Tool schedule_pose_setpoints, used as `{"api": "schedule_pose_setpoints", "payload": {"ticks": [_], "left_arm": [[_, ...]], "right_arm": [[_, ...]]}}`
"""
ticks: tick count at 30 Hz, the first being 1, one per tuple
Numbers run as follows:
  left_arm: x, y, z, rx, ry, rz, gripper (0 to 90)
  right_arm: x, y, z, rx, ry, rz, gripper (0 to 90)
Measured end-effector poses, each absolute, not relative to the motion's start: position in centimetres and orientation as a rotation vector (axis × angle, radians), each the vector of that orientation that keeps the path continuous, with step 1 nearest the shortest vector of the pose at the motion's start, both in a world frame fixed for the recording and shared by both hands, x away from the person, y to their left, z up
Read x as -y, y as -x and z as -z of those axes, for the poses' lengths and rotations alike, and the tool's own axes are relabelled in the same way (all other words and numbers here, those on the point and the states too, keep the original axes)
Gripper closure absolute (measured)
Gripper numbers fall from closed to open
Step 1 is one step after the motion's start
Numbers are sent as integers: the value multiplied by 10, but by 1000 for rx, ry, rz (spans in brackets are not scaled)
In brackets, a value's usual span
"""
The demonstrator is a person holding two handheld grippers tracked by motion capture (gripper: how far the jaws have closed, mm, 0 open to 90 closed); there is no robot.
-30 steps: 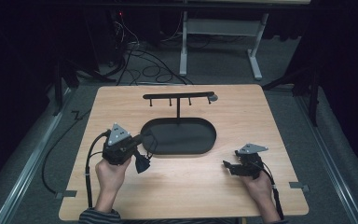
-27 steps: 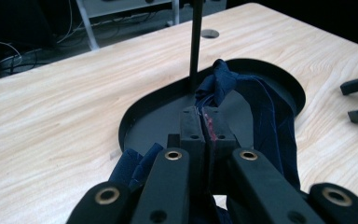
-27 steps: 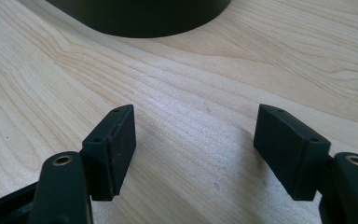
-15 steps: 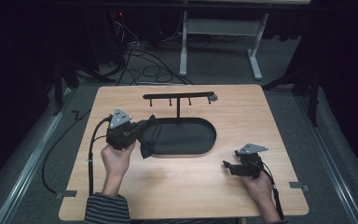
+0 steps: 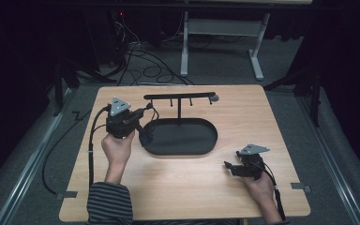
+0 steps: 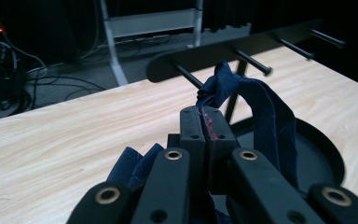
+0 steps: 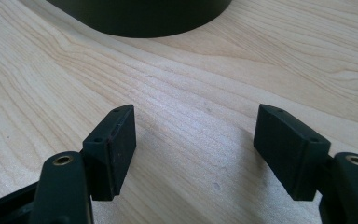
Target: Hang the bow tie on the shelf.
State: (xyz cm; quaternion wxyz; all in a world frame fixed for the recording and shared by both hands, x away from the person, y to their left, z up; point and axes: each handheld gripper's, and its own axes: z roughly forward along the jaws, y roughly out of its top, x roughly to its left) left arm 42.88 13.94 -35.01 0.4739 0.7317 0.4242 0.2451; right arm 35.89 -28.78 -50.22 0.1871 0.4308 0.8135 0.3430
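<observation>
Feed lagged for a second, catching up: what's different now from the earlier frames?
The left gripper, shut on the dark blue cloth, has carried it up the table toward the black peg rack. The right gripper stays open and parked on the table; the oval tray is unmoved.

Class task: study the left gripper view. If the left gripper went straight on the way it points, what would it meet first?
Probably the pegs of the black rack; depth is unclear. The left gripper holds dark blue cloth.
</observation>
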Motion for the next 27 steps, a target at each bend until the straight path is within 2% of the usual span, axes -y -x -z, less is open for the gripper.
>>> {"api": "schedule_pose_setpoints", "payload": {"ticks": [27], "left_arm": [[-125,-461,357,-1136,-1792,-648,873]], "right_arm": [[289,-359,502,-2289,-1219,-975,313]]}}
